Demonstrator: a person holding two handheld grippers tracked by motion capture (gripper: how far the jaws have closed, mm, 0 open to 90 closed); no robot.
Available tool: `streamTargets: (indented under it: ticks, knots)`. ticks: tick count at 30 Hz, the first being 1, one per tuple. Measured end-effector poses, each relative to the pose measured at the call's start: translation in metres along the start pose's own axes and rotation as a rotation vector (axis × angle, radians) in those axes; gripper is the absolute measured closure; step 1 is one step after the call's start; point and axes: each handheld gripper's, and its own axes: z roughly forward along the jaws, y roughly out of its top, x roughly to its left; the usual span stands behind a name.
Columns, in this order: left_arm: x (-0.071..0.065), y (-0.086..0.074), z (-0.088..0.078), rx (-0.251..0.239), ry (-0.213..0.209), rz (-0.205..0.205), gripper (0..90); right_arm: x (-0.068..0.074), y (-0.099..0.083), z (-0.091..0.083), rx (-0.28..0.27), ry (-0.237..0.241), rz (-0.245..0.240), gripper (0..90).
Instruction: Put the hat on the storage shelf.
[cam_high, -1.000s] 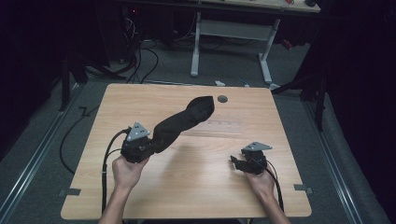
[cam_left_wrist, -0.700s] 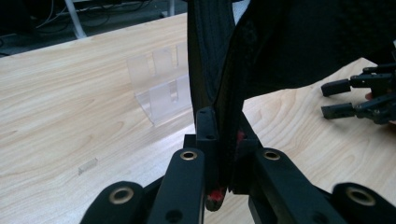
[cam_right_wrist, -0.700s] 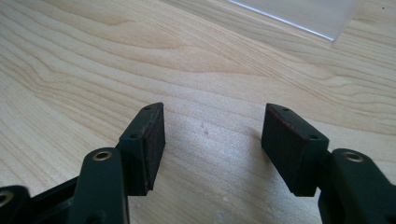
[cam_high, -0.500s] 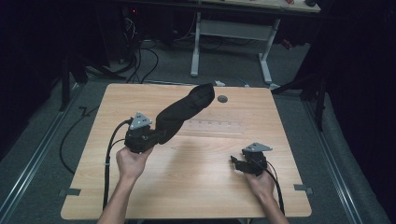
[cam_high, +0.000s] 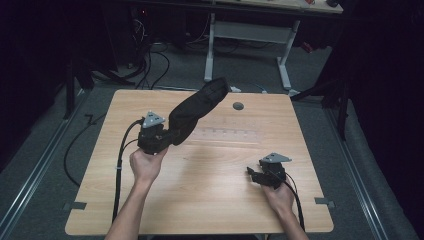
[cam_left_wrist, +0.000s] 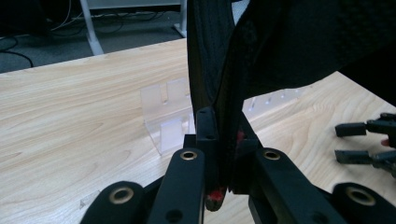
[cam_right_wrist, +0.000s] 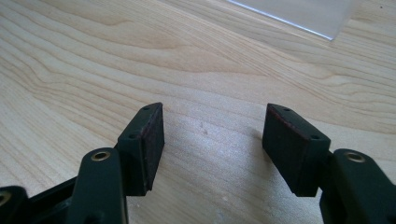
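Observation:
A long black fabric piece with a stitched edge sticks up and away from my left gripper, which is shut on its near end and held above the left half of the table. In the left gripper view the fabric is pinched between the two black jaws of that gripper. My right gripper rests low near the front right of the table, open. Between its pads there is only bare wood.
A clear plastic slotted stand lies on the wooden table just right of the fabric; it also appears past the left jaws. A round grey grommet sits near the far edge. Cables trail off the left side.
My left hand has carried the fabric piece farther from the person and a little higher, so its far end now rises over the table's back edge. The right gripper has stayed put.

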Motion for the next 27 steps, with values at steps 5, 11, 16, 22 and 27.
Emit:
streamTargets:
  ticks: [5, 11, 16, 22, 27]
  knots:
    - [0.001, 0.001, 0.012, -0.016, 0.022, -0.023, 85.6, 0.0, 0.0, 0.0, 0.0, -0.003, 0.002, 38.6]
    - [0.004, 0.001, 0.024, -0.032, 0.061, -0.049, 85.5, 0.0, 0.0, 0.0, 0.001, -0.006, 0.007, 38.3]
    - [0.005, 0.001, 0.03, -0.037, 0.081, -0.056, 85.5, 0.0, 0.0, 0.0, 0.001, -0.006, 0.007, 38.2]
    - [0.005, -0.001, 0.036, -0.037, 0.106, -0.054, 85.5, 0.0, 0.0, 0.0, 0.001, -0.007, 0.006, 38.0]
    - [0.005, -0.003, 0.041, -0.039, 0.13, -0.066, 85.5, 0.0, 0.0, 0.0, 0.001, -0.008, 0.006, 38.0]
